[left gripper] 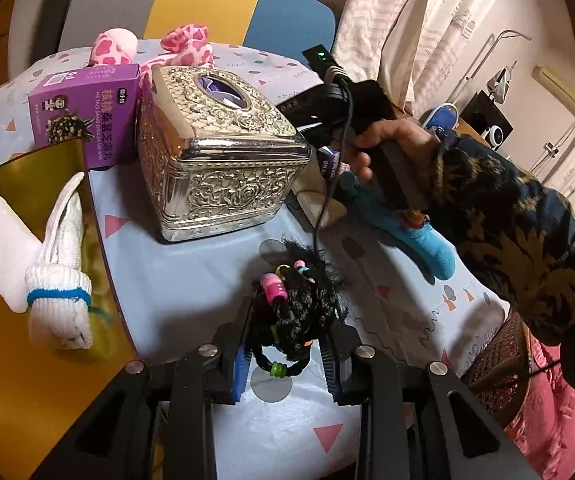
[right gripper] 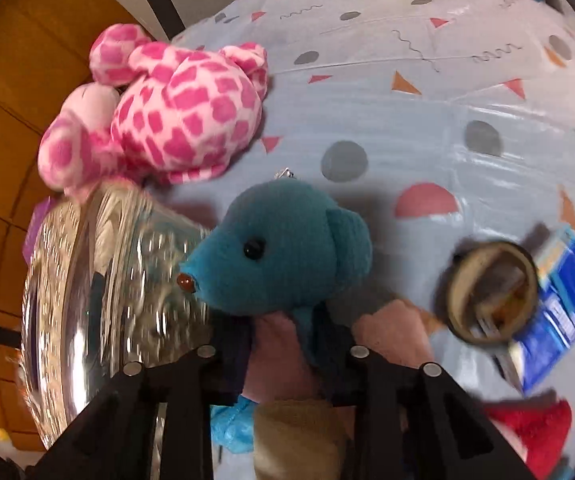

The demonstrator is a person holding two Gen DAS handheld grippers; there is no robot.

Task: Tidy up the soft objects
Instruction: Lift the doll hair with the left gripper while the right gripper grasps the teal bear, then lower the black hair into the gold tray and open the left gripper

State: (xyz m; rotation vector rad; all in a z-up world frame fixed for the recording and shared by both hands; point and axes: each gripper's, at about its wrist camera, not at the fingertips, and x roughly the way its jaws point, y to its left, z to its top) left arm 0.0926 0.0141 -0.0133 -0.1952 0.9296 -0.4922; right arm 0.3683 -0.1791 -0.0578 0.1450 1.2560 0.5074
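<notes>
My left gripper (left gripper: 285, 354) is shut on a black curly hair tie with coloured beads (left gripper: 299, 312), holding it just above the tablecloth. A white rolled sock with a blue band (left gripper: 61, 280) lies on a gold tray (left gripper: 27, 380) at the left. My right gripper (right gripper: 287, 344) is shut on a teal plush bear (right gripper: 283, 240), gripping it below the head; the bear's light blue legs show in the left wrist view (left gripper: 419, 236) under the hand. A pink spotted plush (right gripper: 167, 116) lies behind, also visible far back in the left wrist view (left gripper: 151, 46).
An ornate silver tissue box (left gripper: 219, 152) stands mid-table, close to the bear's nose (right gripper: 99, 292). A purple carton (left gripper: 83, 116) stands behind it. A tape roll (right gripper: 491, 292), a blue packet (right gripper: 559, 312) and a red plush item (right gripper: 535, 432) lie to the right.
</notes>
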